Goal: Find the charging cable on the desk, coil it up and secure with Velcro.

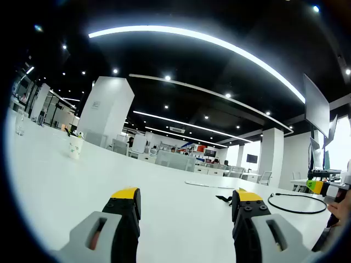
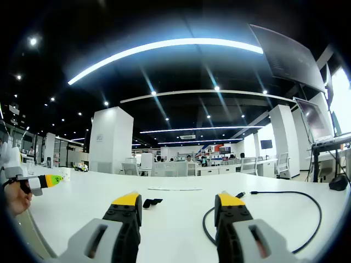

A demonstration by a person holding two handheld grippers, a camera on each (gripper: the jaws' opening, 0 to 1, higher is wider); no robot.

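The left tongs [image 1: 186,204] stand wide open over the white surface [image 1: 164,192], their yellow-tipped jaws well apart with nothing between them. In the left gripper view the black charging cable [image 1: 296,203] lies in a loose loop on the surface, ahead and to the right of the right-hand jaw, not touching it. Near the loop, just beside that jaw's tip, a small black Velcro strap [image 1: 223,198] lies flat. Farther off to the left a paper cup [image 1: 75,147] holding something green stands upright, and a clear glass [image 1: 20,123] stands near the far left edge. At the right border of this view the other tongs come in, yellow and green at the tip, held by a hand [image 1: 335,208]. The right tongs [image 2: 176,204] are likewise wide open and hold nothing. In the right gripper view the cable [image 2: 307,222] sweeps in a broad arc from beside the right-hand jaw out to the right and back toward the middle, where its plug end [image 2: 239,194] rests on the surface — the Velcro strap [image 2: 152,202] lies just ahead of the left-hand jaw. At the left edge a hand [image 2: 16,200] grips the other tongs [image 2: 50,180], whose jaws look close together, though I cannot tell for sure.
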